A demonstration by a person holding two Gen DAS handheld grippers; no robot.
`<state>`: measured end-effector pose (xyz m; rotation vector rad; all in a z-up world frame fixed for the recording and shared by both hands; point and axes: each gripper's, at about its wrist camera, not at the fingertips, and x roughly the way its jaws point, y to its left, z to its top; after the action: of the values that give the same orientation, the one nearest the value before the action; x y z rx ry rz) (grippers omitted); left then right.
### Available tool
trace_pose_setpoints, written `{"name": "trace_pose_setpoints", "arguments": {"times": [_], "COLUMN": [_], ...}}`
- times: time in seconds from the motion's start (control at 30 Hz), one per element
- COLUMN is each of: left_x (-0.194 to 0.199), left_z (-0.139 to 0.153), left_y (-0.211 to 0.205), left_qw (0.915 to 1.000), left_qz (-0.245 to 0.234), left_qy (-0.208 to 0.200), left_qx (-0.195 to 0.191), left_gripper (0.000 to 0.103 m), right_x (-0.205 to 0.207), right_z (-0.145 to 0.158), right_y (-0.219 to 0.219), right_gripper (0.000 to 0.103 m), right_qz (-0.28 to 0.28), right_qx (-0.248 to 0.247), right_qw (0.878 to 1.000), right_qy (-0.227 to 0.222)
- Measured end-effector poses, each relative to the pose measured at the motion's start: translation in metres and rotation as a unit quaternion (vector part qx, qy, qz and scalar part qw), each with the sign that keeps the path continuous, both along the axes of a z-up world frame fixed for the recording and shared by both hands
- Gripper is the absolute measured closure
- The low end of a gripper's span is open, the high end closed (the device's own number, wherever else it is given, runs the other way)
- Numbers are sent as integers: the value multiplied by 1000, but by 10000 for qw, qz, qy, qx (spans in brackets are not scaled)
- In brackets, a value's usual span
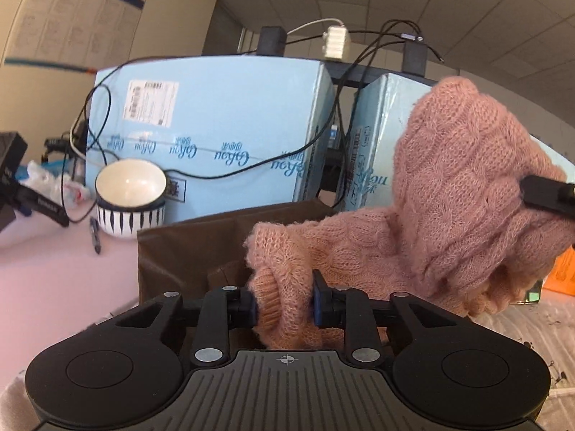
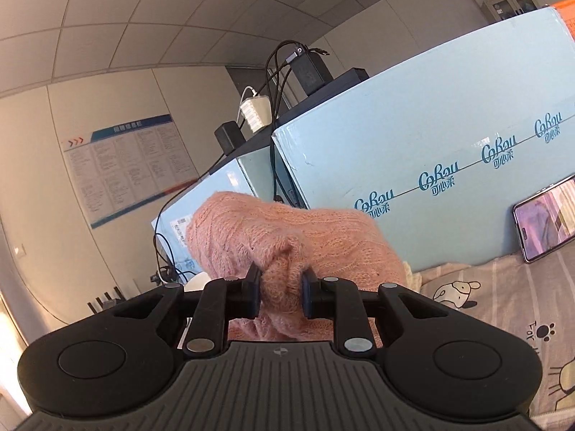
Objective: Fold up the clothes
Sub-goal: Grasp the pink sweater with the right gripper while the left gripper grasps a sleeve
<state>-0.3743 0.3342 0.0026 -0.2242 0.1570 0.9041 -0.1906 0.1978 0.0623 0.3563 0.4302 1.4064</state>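
Pink knitted sweater [image 1: 449, 194] hangs lifted between your two grippers, in front of the pale blue cartons [image 1: 215, 125] and above a dark brown cloth [image 1: 187, 248]. Your left gripper [image 1: 284, 300] is closed on its ribbed cuff; your right gripper [image 2: 278, 292] is clamped on a bunched fold of the knit. Behind, to the left, one bowl sits tilted in a striped bowl [image 1: 131, 215], beside a pen [image 1: 95, 235].

Black grippers, blue-padded fingers [image 1: 319, 300], silver screws
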Motion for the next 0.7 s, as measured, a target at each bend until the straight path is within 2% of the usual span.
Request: {"name": "trace_pose_setpoints", "arguments": {"times": [0.13,0.27,0.37,0.47,0.57,0.7], "left_x": [-2,-5,9,33,62,96], "left_z": [16,32,42,43,30,8], "left_y": [-35,-71,-96,-113,-127,-141], "left_qw": [9992,9967,9950,9931,9892,9787], "left_qz": [1,-8,-329,-830,-1395,-2022], "left_qy": [-227,-494,-578,-520,-233,344], "left_qx": [341,643,744,641,388,122], "left_gripper": [83,83,83,83,83,83], "right_x": [4,24,49,79,110,145], "right_z": [15,33,41,37,19,-15], "right_y": [-31,-72,-111,-155,-202,-258], "right_gripper": [85,86,87,87,87,87], "right_qz": [91,5,-357,-920,-1705,-2656], "right_qx": [469,877,1064,1132,955,228], "right_qw": [9987,9955,9929,9882,9787,9603], "right_qy": [162,345,384,465,625,824]}}
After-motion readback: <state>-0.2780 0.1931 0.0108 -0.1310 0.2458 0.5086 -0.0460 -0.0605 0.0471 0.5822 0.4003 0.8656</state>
